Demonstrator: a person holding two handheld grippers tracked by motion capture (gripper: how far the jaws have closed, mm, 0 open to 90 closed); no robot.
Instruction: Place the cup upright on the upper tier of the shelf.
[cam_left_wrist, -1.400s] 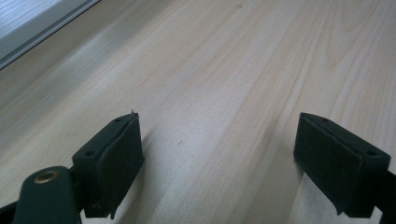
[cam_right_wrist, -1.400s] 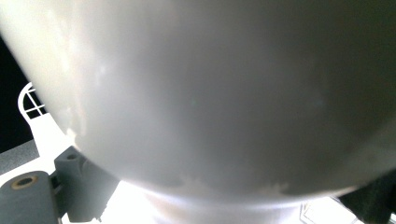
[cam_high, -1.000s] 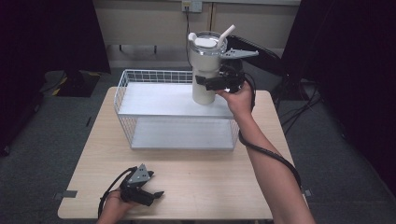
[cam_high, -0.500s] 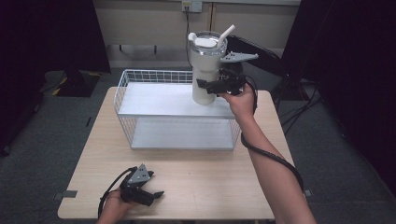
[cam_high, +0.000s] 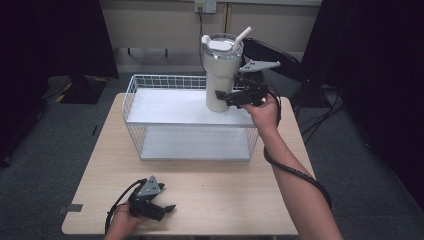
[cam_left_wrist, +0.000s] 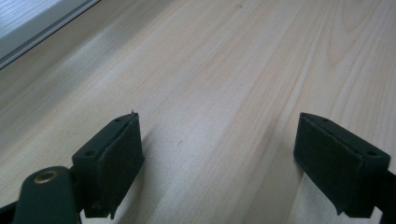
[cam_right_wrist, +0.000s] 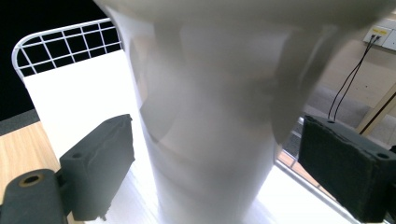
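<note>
Right gripper view shows the right gripper spread apart, clear of the tumbler; high view adds its straw.

- In the right gripper view the tumbler is blurred, and the top edge cuts off its lid and straw.
- Whether the tumbler's base rests on the wire rack's white shelf cannot be told.
- In the high view the right gripper covers part of the tumbler's lower side; jaw contact is unclear there.
- The bottom edge cuts the person's left hand.
</note>
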